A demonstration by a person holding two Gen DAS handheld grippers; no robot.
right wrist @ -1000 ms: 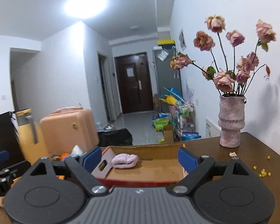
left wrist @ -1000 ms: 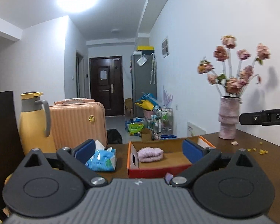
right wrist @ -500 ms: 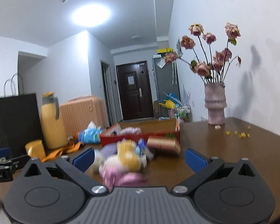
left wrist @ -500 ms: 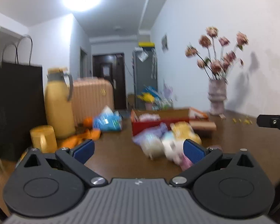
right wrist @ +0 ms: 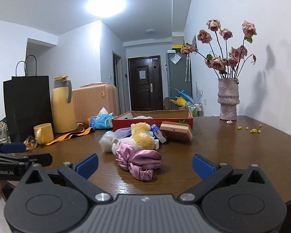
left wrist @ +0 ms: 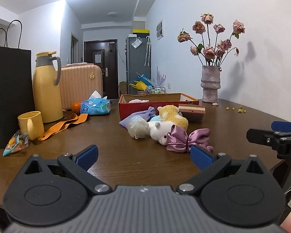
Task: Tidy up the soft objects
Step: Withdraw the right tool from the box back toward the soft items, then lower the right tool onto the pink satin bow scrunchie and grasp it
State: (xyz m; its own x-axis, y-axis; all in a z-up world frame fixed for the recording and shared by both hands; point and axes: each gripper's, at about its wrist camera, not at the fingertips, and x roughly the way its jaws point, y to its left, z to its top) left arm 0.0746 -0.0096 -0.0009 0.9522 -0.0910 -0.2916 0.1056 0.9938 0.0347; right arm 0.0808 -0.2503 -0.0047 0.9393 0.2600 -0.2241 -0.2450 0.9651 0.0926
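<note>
**Soft objects heaped mid-table, both grippers wide and empty**

Soft objects: I see them in one loose heap on the dark brown wooden table (right wrist: 232, 151), in front of the box. Nothing is gripped.

Nearest to me, the left gripper (left wrist: 143, 155) has its blue pads spread wide with only bare tabletop between them. The right gripper (right wrist: 144, 165) is equally wide; the heap lies ahead of its gap, untouched by the pads. Each gripper shows at the edge of the other's view.

First in the heap is the shiny lilac satin bow scrunchie (right wrist: 138, 160), closest to the right gripper. Behind it, touching, lie the white plush animal (left wrist: 161, 131) and the pale cream translucent pouch (left wrist: 136, 127). Next, the fuzzy yellow plush bear (right wrist: 142, 136) sits on top, with the lavender knit cloth (left wrist: 134, 117) beside it. The pink-and-brown layered sponge block (right wrist: 176, 131) rests just right of the bear.

Behind the heap stands the red-sided open cardboard box (left wrist: 157, 104); a pale pink soft item (left wrist: 138, 101) shows just above its rim.

To the left are the yellow ceramic mug (left wrist: 30, 125), orange leather strap (left wrist: 64, 124), blue tissue pack (left wrist: 95, 106) and tall yellow thermos jug (left wrist: 46, 87). Far right, near the wall, is the mottled pink vase of dried roses (left wrist: 210, 85).
</note>
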